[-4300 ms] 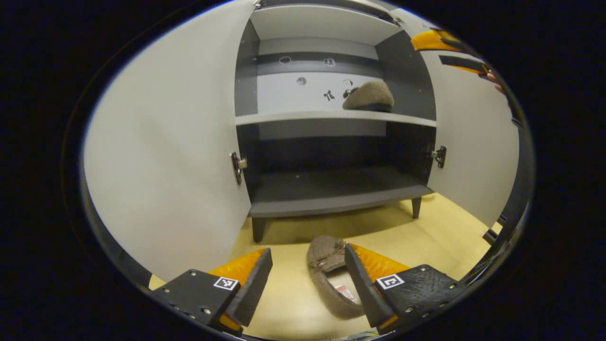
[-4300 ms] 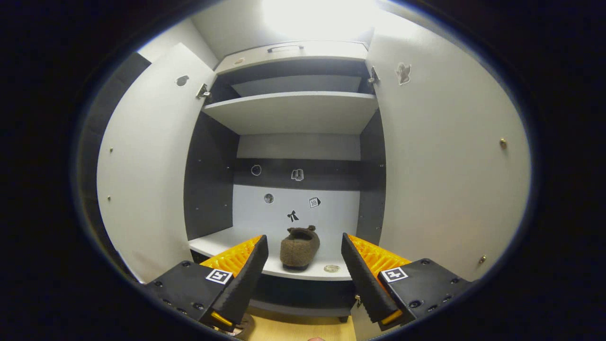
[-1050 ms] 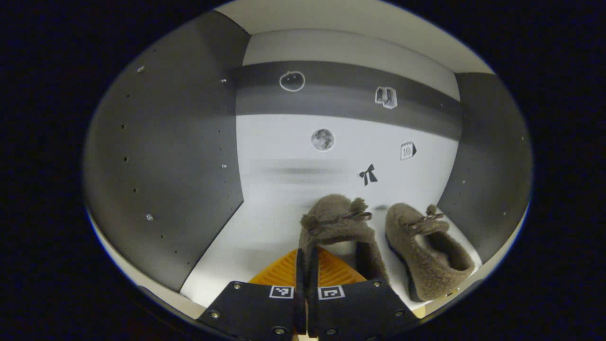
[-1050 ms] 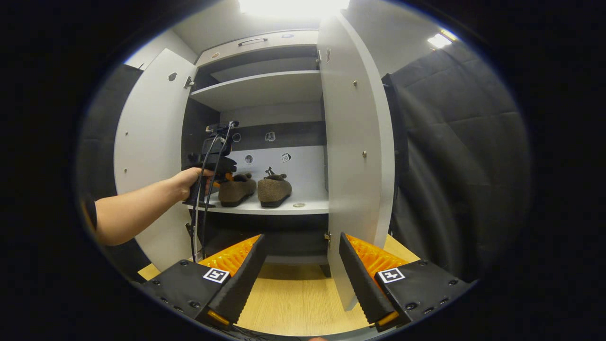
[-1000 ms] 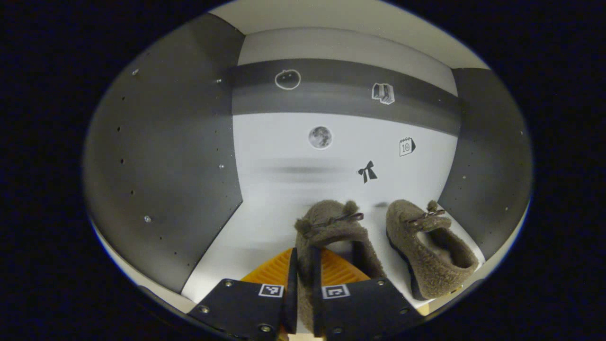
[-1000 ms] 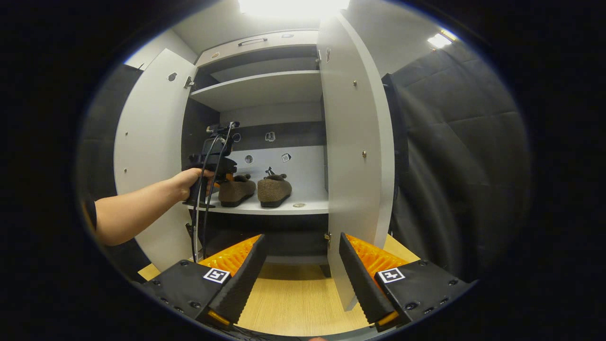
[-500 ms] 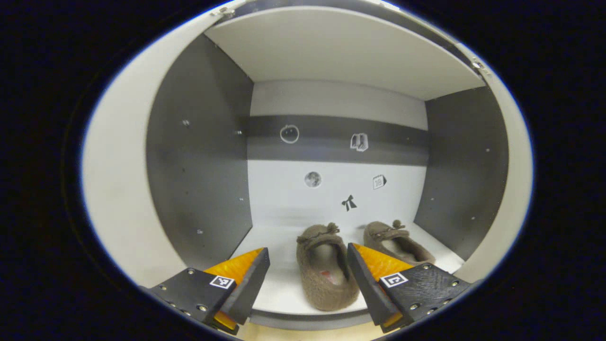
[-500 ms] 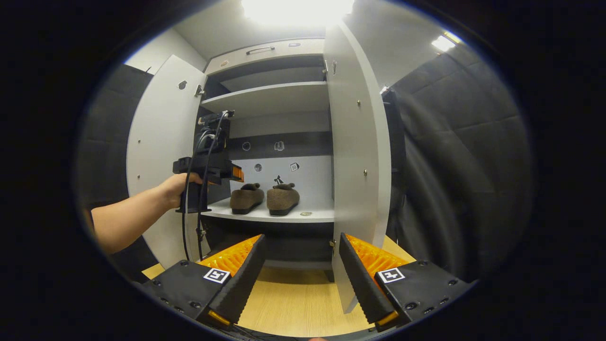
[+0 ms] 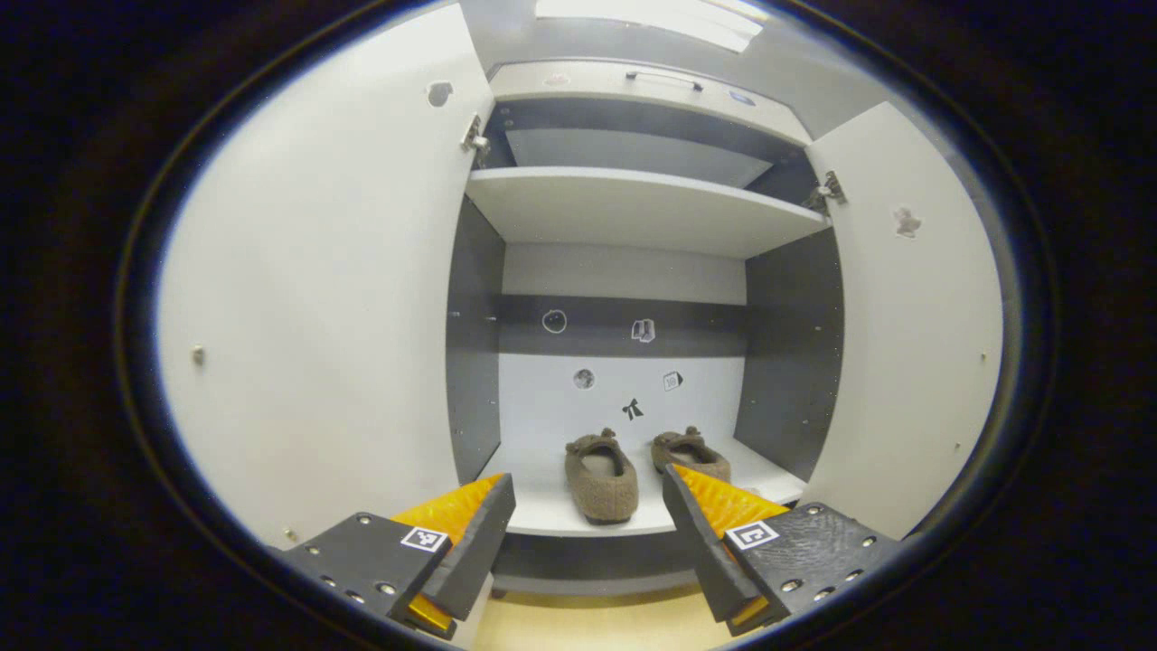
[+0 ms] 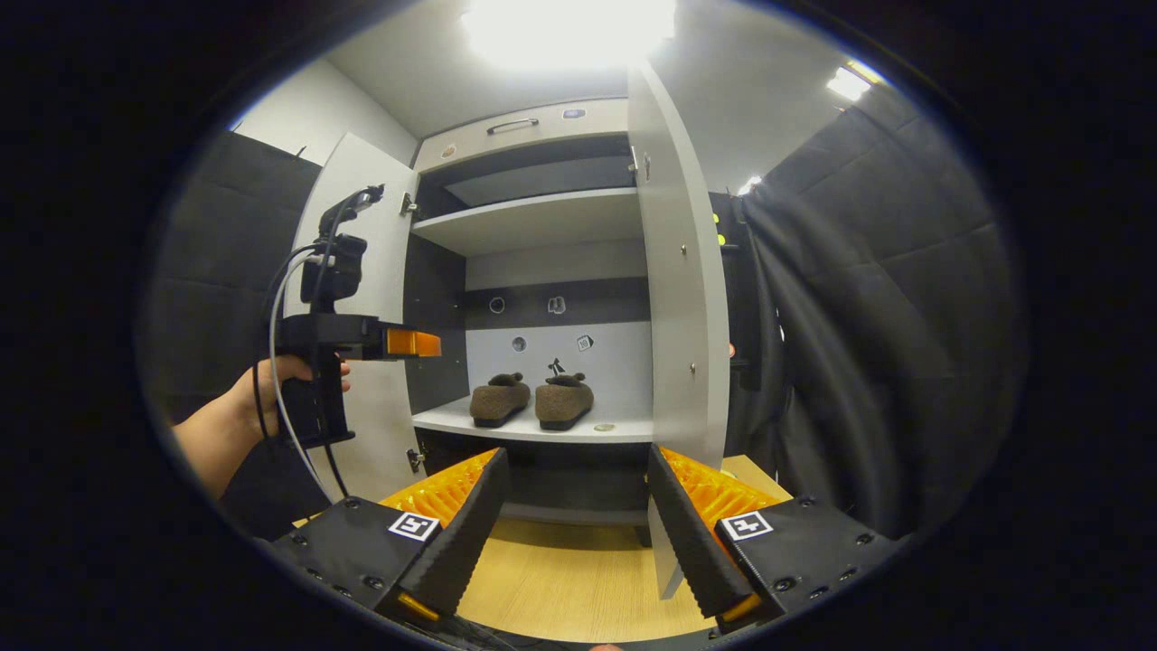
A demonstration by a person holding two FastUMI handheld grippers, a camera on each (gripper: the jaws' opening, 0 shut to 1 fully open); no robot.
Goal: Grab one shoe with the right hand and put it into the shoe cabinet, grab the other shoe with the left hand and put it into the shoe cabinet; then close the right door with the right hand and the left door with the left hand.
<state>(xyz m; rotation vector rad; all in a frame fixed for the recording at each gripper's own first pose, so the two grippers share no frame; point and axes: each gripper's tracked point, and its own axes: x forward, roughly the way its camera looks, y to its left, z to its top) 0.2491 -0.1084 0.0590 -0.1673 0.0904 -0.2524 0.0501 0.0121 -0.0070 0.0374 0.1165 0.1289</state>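
- Left gripper (image 9: 586, 529) jaws wide apart, nothing between them; held in front of the open shoe cabinet (image 9: 633, 203), outside it.
- Right gripper (image 10: 578, 515) jaws also wide apart, empty; it sits low over the wooden floor (image 10: 565, 579), in front of the cabinet.
- In the right gripper view a hand (image 10: 271, 380) holds the left gripper by its handle, level with the middle shelf (image 10: 533, 427), just off the left door (image 10: 362, 298); cables hang from it.
- Right door (image 10: 678, 298) stands open, seen nearly edge-on in the right gripper view, its lower corner between the right gripper's fingers (image 10: 691, 533).
- Left door open too, swung wide.
- Both shoes on the middle shelf, side by side, toes to the back wall, close together but whether touching I can't tell: left shoe (image 9: 600, 475), right shoe (image 9: 691, 452).
- Right shoe partly hidden behind the left gripper's right finger in the left gripper view.
- Small round thing (image 10: 604, 427) on the shelf just right of the shoes.
- Stickers (image 9: 633, 409) on the back panel.
- Upper shelf (image 9: 633, 208) bare; drawer front with handle (image 9: 664, 80) on top.
- Black curtain (image 10: 850, 344) right of the cabinet.
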